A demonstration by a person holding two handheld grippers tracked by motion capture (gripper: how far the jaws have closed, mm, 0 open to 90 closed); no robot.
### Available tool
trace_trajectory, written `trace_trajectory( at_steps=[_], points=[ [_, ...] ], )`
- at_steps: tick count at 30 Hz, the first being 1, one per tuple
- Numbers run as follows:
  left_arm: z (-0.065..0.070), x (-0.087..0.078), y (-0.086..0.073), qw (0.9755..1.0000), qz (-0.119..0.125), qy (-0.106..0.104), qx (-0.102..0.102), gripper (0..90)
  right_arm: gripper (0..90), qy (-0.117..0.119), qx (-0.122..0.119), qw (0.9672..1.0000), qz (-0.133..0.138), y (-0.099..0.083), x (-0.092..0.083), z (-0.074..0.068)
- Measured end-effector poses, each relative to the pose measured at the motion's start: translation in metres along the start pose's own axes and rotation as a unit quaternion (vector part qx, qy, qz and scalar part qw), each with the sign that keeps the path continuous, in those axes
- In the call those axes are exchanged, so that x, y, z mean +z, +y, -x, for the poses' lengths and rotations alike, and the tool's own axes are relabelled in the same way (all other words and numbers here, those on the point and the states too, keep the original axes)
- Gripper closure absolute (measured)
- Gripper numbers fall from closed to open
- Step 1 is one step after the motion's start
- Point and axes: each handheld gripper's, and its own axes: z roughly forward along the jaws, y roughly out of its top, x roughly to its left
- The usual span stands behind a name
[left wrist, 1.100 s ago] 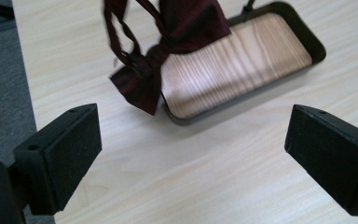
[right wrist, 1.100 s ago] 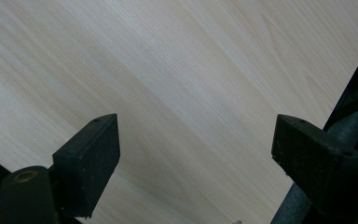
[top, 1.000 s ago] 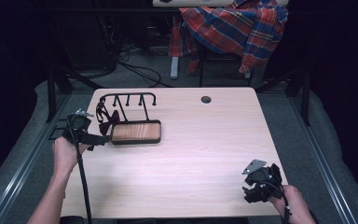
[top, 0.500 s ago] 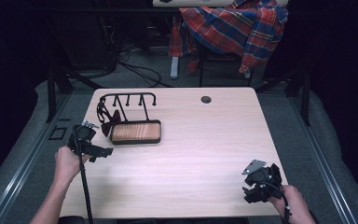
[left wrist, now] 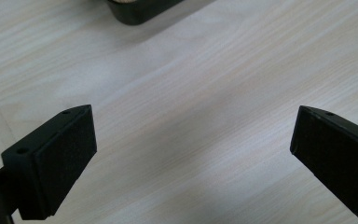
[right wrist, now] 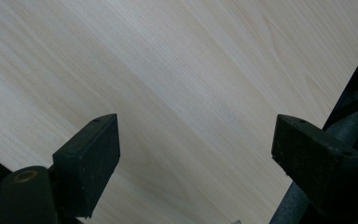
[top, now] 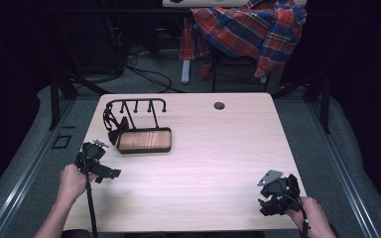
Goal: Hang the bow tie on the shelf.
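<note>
Table [top: 213,148] pale matt wood; rack [top: 136,106] black metal; plaid cloth [top: 250,27].

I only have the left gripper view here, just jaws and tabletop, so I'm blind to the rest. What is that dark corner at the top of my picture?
Observer: It is a corner of the black tray with a wooden base, lying flat on the table beyond the left gripper.
Operator: Anything attached to the tray?
Observer: A black wire rack with hooks rises at its far side, and a dark red bow tie hangs at the rack's left end.
Operator: Where is my other hand?
Observer: The right gripper is near the table's near right corner, jaws wide apart with nothing between them.
</note>
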Motion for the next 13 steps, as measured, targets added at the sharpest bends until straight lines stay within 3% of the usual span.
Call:
trace_trajectory(
  at_steps=[6,9,13],
  points=[
    [-0.001,0.005,-0.004,0.9995,-0.014,0.004,0.027,0.3,15.0,-0.003,-0.001,1.0,0.001,0.0,0.0,0.0],
    [-0.004,0.008,-0.005,0.9988,-0.026,0.021,0.035,0.5,15.0,-0.001,-0.002,1.0,0.003,-0.001,0.0,0.0],
    [-0.009,0.01,-0.003,0.9983,-0.043,0.014,0.037,1.8,15.0,0.001,-0.002,1.0,0.004,-0.002,-0.001,0.001]
  ],
)
